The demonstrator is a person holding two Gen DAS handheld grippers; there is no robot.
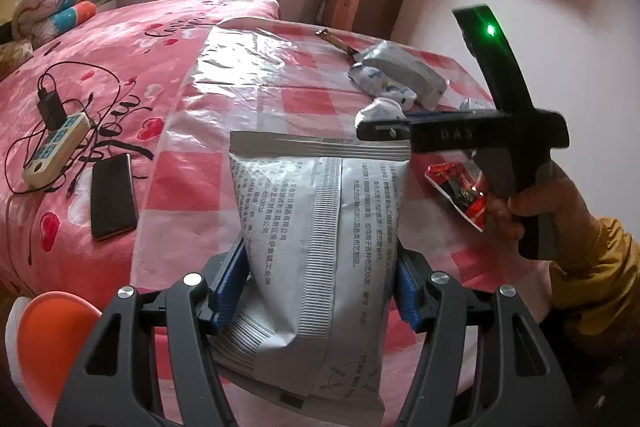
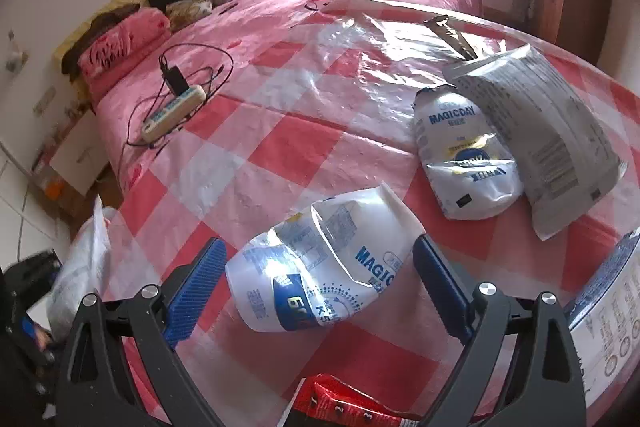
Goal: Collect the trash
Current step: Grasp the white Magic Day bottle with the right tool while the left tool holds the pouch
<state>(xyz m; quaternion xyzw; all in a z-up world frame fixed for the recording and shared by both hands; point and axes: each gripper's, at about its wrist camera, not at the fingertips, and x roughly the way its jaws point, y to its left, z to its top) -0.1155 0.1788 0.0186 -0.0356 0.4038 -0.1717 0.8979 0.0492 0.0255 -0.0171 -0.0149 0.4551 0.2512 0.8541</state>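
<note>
My left gripper is shut on a grey printed bag, whose lower half is pinched between the blue pads and stands upright above the checkered sheet. My right gripper is open over a crumpled white MAGICDAY bag. The bag lies between the pads without touching them. In the left wrist view the right gripper shows from the side, held by a hand. A red wrapper lies below it and also shows at the right wrist view's bottom edge.
A second MAGICDAY bag, a large grey bag and a brown wrapper lie further back on the sheet. A phone and a power strip with cables rest on the pink bed. An orange object sits at the lower left.
</note>
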